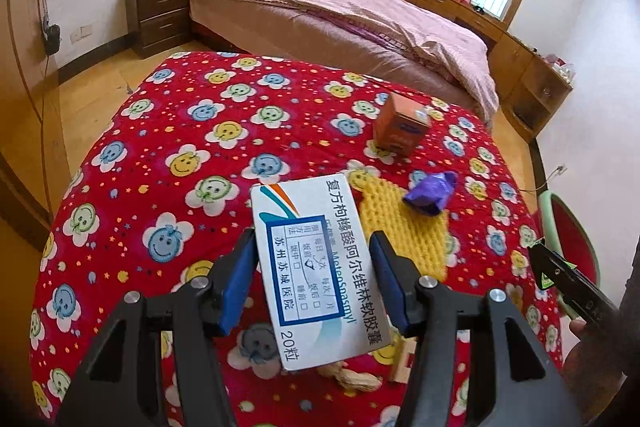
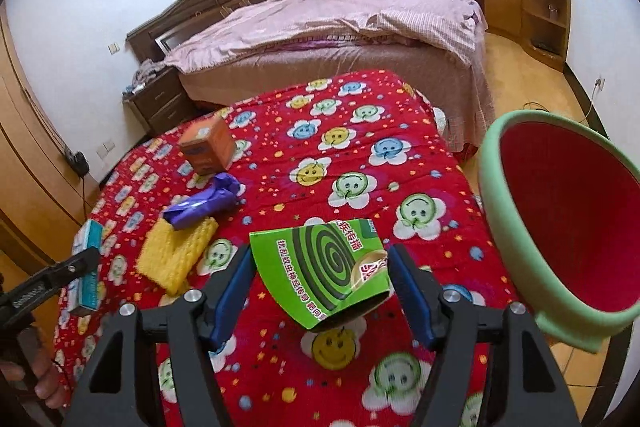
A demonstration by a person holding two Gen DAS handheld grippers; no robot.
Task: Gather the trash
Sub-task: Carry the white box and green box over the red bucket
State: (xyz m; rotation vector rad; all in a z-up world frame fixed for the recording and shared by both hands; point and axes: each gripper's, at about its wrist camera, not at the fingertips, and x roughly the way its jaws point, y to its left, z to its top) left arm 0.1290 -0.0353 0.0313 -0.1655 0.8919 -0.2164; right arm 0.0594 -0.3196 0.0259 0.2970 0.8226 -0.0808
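The left gripper point(image 1: 314, 283) was clamped on a white medicine box point(image 1: 316, 267) above the red smiley quilt point(image 1: 168, 155). The right gripper point(image 2: 320, 285) pinched a torn green mosquito-coil carton point(image 2: 324, 267), with the green-rimmed red bin point(image 2: 568, 223) at its 2 o'clock. At 10 o'clock lay a purple wrapper point(image 2: 204, 203) on a yellow knitted mat point(image 2: 176, 255), with an orange box point(image 2: 208, 145) beyond it.

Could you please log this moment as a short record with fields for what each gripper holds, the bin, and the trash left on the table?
left gripper: jaws shut on the white medicine box
right gripper: jaws shut on the green mosquito-coil box, raised above the cloth
bin: green rim, red inside, at the table's right edge
left on table: orange carton, purple wrapper on yellow knitted mat
surface: red smiley-flower cloth
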